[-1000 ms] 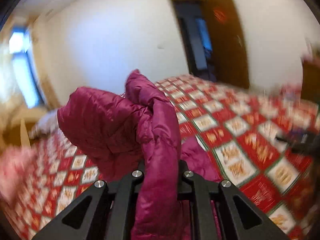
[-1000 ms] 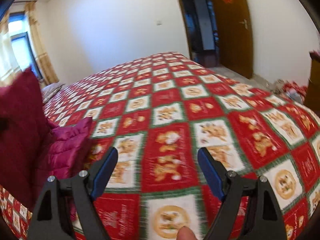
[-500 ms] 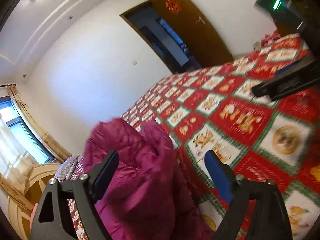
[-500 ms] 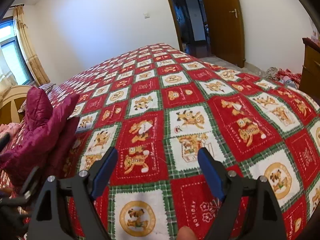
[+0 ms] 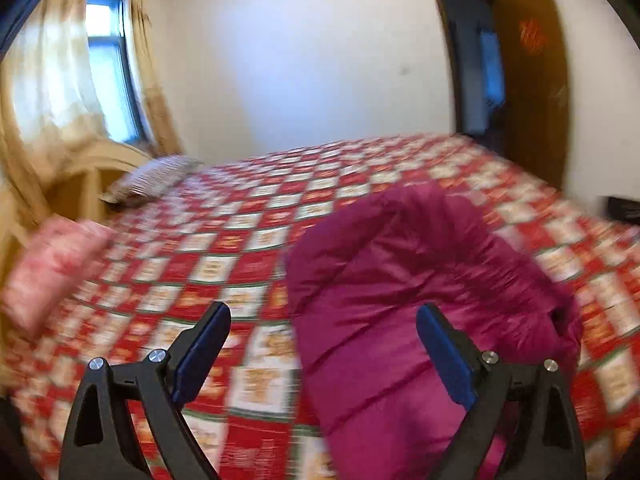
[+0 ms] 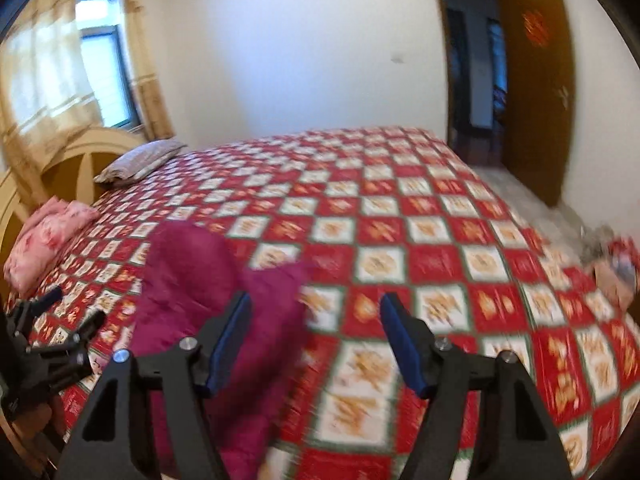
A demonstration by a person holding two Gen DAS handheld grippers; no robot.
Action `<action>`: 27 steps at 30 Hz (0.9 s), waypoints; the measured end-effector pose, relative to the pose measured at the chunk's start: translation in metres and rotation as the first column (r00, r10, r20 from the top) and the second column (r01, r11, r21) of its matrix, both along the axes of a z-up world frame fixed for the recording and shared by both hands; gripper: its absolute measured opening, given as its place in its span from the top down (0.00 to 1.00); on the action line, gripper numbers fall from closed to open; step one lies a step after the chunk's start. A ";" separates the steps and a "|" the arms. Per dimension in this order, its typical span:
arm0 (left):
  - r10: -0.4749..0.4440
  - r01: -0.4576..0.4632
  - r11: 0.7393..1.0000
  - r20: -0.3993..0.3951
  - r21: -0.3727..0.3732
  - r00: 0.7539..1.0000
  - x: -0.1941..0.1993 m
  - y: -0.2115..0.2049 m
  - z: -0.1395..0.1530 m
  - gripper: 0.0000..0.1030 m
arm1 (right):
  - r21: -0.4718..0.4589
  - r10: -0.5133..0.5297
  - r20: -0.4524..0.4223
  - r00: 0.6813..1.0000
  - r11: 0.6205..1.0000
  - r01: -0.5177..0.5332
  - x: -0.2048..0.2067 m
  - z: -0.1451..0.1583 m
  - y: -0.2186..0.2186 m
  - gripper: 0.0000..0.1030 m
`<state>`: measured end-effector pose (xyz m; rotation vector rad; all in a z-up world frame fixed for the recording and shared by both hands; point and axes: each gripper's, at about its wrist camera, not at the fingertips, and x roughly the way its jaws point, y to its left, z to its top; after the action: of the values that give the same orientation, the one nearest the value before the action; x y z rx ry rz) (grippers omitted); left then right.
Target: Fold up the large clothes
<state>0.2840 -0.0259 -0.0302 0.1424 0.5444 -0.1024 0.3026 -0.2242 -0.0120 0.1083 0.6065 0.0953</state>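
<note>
A magenta puffer jacket [image 5: 420,288] lies in a bunched heap on the bed's red and white checkered quilt [image 5: 224,240]. My left gripper [image 5: 320,340] is open and empty, just above the heap's left edge; its right finger overlaps the jacket. In the right wrist view the jacket [image 6: 192,280] lies at the lower left. My right gripper [image 6: 314,336] is open and empty, its left finger in front of the jacket's right edge. The left gripper's body [image 6: 44,344] shows at the far left.
A pink folded cloth [image 6: 44,240] and a grey striped pillow [image 6: 140,158] lie near the wooden headboard [image 6: 76,156] at the left. A curtained window [image 6: 100,64] is behind it. An open doorway with a brown door [image 6: 536,80] is at the right. Clutter lies on the floor [image 6: 616,256].
My left gripper let go of the jacket and opened; the jacket dropped into a heap on the quilt. Both views swung left toward the headboard. My right gripper stayed open and moved nearer the jacket.
</note>
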 end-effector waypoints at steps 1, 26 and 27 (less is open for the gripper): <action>-0.057 0.056 0.998 -0.011 -0.038 0.998 -0.006 -0.003 0.001 0.09 | -0.001 0.007 0.009 1.000 1.000 -0.007 0.004 0.007 0.011 0.32; 0.255 -0.278 0.947 -0.150 -0.159 0.955 0.129 0.034 -0.068 0.06 | -0.104 -0.167 -0.250 0.954 0.984 0.144 0.094 -0.087 0.078 0.39; 0.222 -0.242 0.959 -0.144 -0.144 0.964 0.131 0.022 -0.067 0.06 | -0.102 -0.175 -0.259 0.950 0.983 0.153 0.092 -0.092 0.071 0.39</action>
<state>0.4150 -0.0036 -0.0973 -0.0868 0.6737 0.0751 0.3942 -0.1536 -0.1045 0.0935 0.8676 -0.1076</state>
